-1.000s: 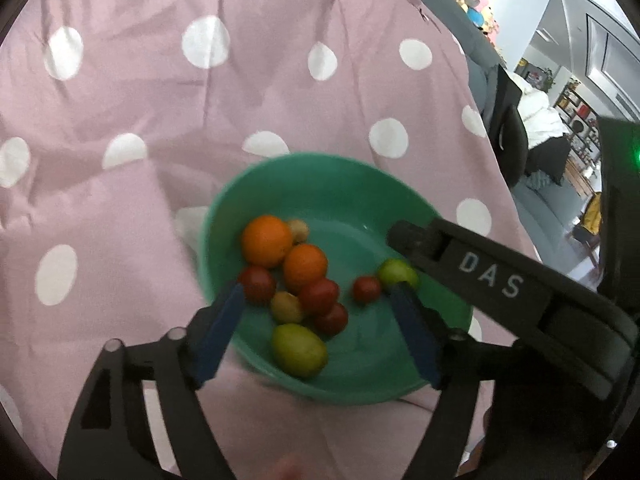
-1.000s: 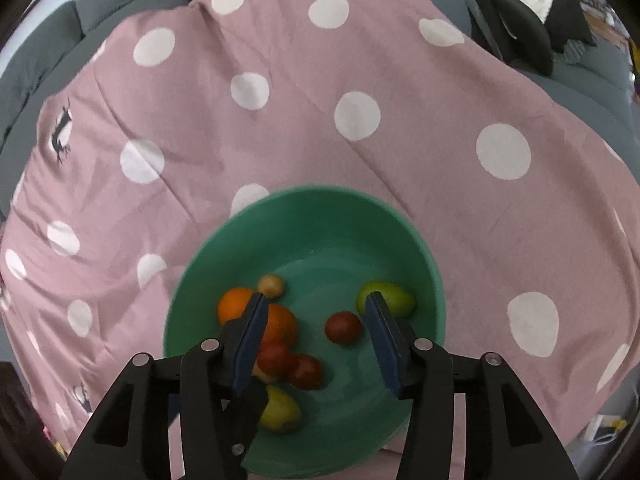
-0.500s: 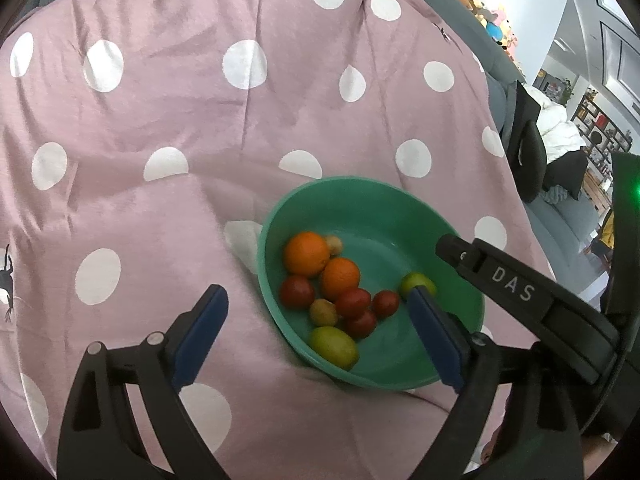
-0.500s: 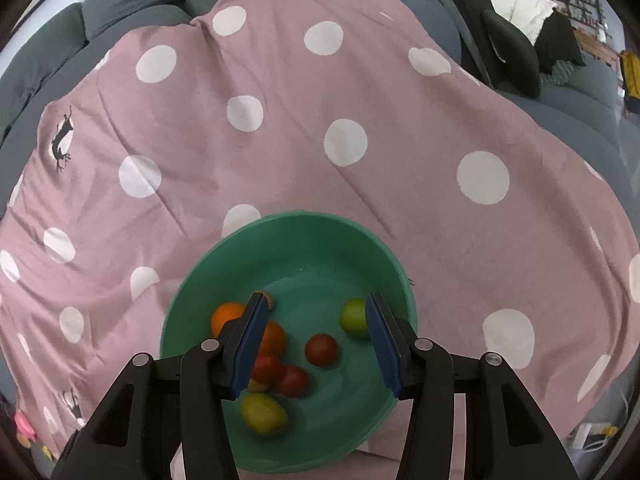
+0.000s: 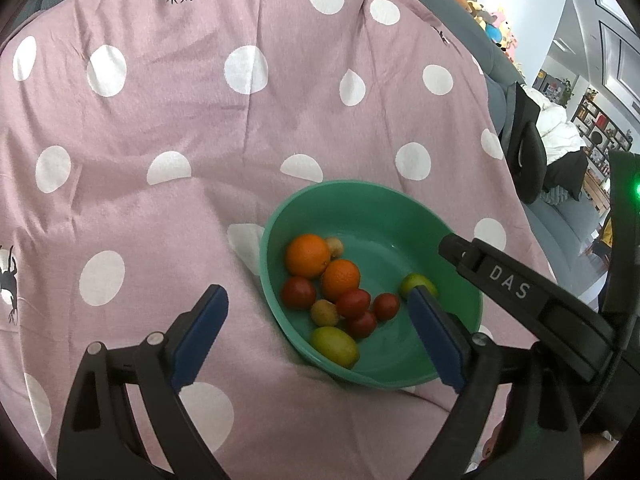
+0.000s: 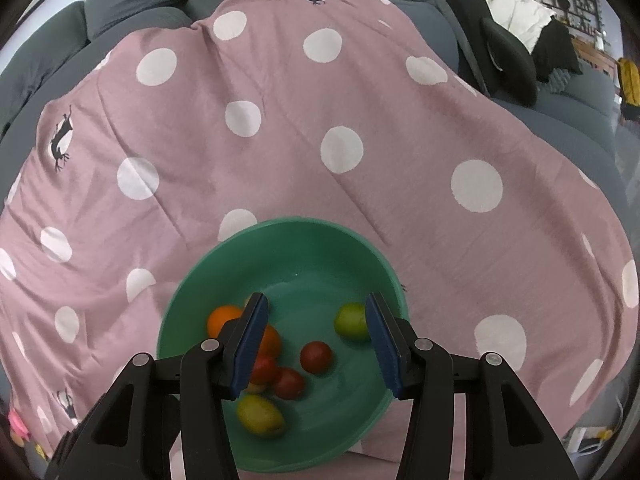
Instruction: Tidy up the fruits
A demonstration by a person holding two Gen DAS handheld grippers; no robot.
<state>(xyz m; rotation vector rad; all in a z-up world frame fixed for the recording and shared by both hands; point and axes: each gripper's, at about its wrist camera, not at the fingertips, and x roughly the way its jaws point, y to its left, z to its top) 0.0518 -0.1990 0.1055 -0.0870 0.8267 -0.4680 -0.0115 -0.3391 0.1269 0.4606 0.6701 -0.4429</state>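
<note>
Fruits (image 5: 340,296) sit clustered in the green bowl (image 5: 372,204) on the polka-dot blanket (image 5: 200,120); above the bowl, left gripper (image 5: 316,332) and right gripper (image 6: 316,340) hold jaws apart, empty.

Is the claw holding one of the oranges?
No, both oranges sit loose in the green bowl, and the left claw and right claw are open and empty.
</note>
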